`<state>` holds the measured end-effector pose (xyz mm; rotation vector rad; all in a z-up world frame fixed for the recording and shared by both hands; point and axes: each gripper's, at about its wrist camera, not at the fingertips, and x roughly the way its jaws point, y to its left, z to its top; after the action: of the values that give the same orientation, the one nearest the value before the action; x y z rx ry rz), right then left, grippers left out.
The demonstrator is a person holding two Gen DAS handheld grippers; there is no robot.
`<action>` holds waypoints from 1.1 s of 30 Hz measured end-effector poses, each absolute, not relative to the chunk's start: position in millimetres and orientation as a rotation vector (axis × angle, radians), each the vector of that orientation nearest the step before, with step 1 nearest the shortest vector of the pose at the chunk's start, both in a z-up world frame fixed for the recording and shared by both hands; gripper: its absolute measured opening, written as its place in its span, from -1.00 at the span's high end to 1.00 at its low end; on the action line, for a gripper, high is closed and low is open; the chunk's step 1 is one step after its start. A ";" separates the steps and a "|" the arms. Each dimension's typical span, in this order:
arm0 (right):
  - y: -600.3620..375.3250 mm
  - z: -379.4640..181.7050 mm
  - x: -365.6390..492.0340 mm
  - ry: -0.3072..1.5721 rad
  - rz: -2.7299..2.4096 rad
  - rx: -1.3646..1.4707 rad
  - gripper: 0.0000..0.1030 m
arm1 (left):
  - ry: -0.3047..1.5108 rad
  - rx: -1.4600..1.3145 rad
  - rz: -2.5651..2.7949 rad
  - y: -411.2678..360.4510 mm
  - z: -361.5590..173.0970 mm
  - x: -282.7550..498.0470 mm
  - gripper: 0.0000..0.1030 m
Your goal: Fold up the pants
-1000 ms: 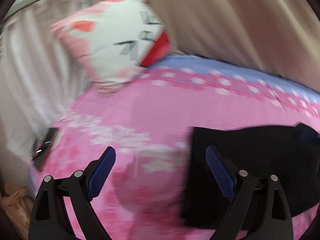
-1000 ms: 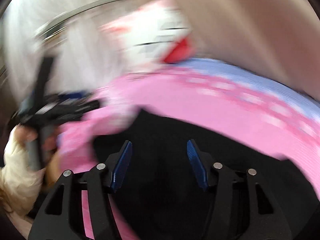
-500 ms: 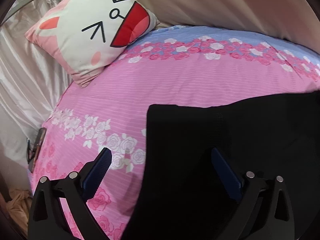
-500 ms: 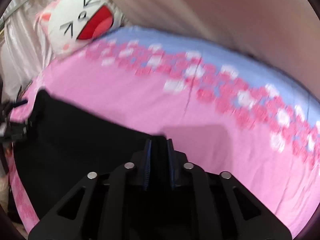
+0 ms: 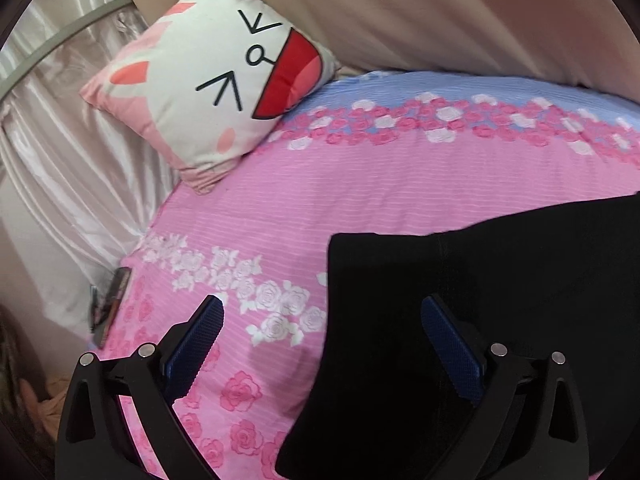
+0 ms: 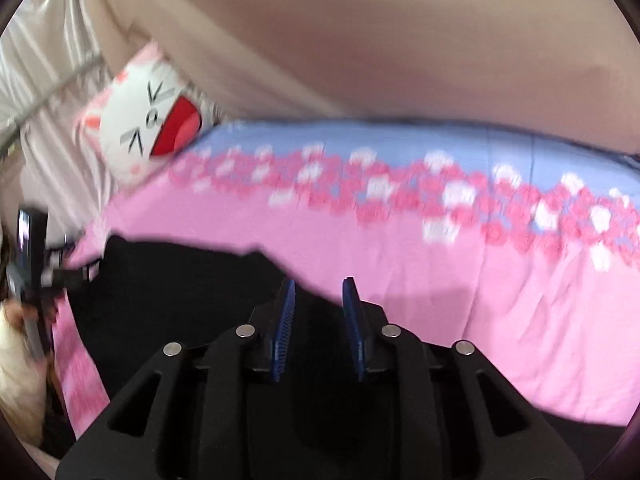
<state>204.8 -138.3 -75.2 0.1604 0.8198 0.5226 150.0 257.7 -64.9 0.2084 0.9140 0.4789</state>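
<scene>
Left gripper (image 5: 320, 320) spread wide over edge of black pants (image 5: 500, 300), gripping nothing. Right gripper (image 6: 319, 292) narrow, jaws opening, pants edge between, unpinched.

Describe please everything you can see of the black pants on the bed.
The black pants are plain, dark, matte cloth with no visible pattern. They lie flat on the pink flowered bedsheet, near its front edge, with a straight, squared end toward the cushion side. A faint vertical seam or fold line shows in the left wrist view. The open left gripper hovers over that end's edge. The right gripper is opening over the other part; whether it touches is unclear.
</scene>
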 end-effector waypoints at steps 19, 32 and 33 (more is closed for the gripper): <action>-73.9 -79.2 243.7 0.871 0.680 0.241 0.54 | 0.969 0.215 0.469 224.3 -80.3 169.2 -0.89; -31.8 -95.6 237.1 0.915 0.691 0.174 0.56 | 0.902 0.156 0.455 218.4 -55.4 149.7 -0.90; -49.3 -94.2 228.4 0.905 0.690 0.222 0.57 | 0.881 0.139 0.418 208.6 -46.9 147.8 -0.90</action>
<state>228.4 -49.3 -94.2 0.2219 0.9052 0.6899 147.8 208.6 -46.9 0.1388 0.8811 0.4179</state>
